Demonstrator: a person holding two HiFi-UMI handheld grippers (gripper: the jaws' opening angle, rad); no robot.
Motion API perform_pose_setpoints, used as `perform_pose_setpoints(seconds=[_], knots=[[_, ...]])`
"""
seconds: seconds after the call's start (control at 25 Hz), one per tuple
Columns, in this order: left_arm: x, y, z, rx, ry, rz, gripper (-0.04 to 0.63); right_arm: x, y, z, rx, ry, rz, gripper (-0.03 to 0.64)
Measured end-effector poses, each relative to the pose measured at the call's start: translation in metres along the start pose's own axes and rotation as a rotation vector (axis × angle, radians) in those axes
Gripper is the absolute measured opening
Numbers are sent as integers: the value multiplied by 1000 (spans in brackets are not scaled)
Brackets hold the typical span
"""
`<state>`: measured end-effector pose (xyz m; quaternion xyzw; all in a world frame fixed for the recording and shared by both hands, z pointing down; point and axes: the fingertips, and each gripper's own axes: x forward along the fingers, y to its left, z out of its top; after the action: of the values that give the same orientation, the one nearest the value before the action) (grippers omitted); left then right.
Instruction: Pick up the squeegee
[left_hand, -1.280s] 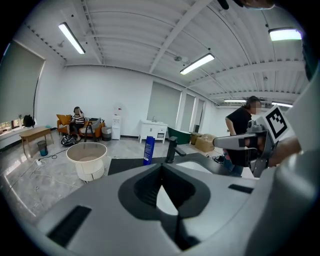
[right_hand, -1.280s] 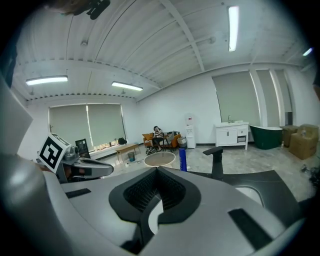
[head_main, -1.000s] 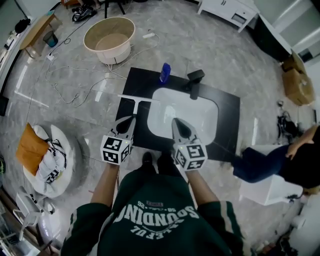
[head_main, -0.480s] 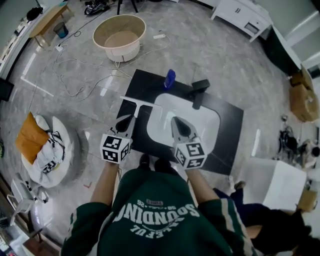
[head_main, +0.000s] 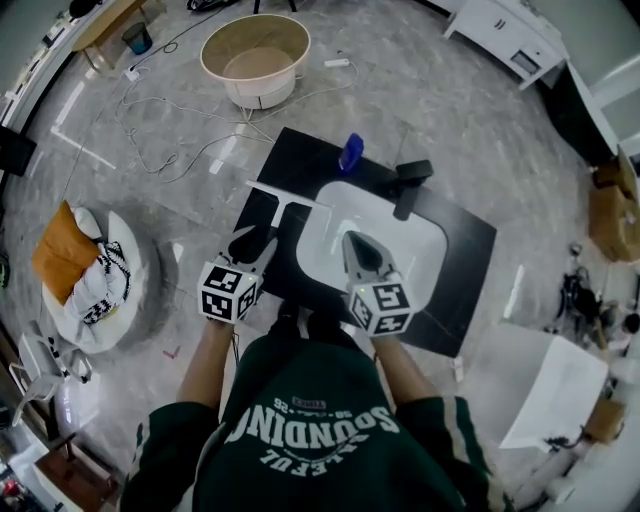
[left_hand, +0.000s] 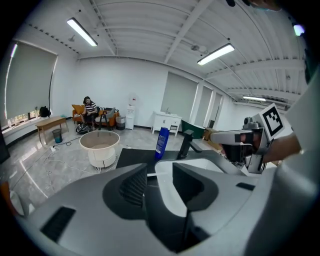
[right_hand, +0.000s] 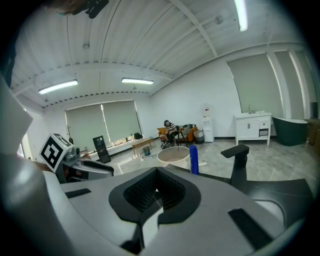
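The left gripper (head_main: 257, 241) is the one working here. Its jaws are opening, well apart in its own view, with nothing pressed between the pads. It points forward and down at the squeegee (head_main: 284, 196). The squeegee lies flat on the black surface (head_main: 460, 262), just ahead of those jaws. Its white blade runs crosswise and its handle runs back toward the gripper, along the left edge of the white sink basin (head_main: 415, 250).

The right gripper (head_main: 360, 248) hovers over the basin with its jaws together and holding nothing, out of this play.

The step in hand looks like the approach to the grasp. To do it well, the left gripper should line its open jaws up on either side of the handle, not the blade. It should dip low enough for the pads to bracket the handle, and only then close. The handle is thin and lies flat against the surface, so coming in too high would probably pinch air or skid it sideways. Lifting straight up should keep the blade clear of the basin rim.

The count:
- two grippers
- one squeegee
- one sink basin
- one black faucet (head_main: 411, 181) at the basin's far side
- one blue bottle (head_main: 350, 152) standing just left of the faucet
- one round tub (head_main: 262, 92) on the floor beyond the surface
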<state>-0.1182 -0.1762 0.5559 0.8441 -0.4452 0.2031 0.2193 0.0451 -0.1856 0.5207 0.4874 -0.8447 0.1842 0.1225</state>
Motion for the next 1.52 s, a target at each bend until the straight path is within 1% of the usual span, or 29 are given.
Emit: perform_pose_setpoints(seconds=[0.16, 0.32, 0.48, 0.6, 0.72, 0.88, 0.96, 1.52], knots=[[-1, 4, -9, -19, 26, 26, 184, 1, -2, -5, 5, 15, 6, 0], [2, 13, -16, -57, 40, 46, 184, 3, -4, -8, 8, 21, 12, 0], [11, 19, -26, -62, 69, 58, 184, 2, -8, -11, 13, 26, 13, 0], [19, 21, -34, -70, 101, 48, 184, 0, -12, -13, 18, 32, 7, 0], [28, 23, -44, -58, 142, 46, 184, -2, -15, -15, 22, 40, 2, 0], [45, 25, -60, -18, 217, 46, 184, -1, -22, -21, 28, 49, -6, 0], [54, 27, -68, -13, 251, 48, 184, -1, -26, -22, 34, 54, -10, 0], [111, 53, -112, -80, 450, 64, 184, -6, -58, -32, 83, 72, -63, 0]])
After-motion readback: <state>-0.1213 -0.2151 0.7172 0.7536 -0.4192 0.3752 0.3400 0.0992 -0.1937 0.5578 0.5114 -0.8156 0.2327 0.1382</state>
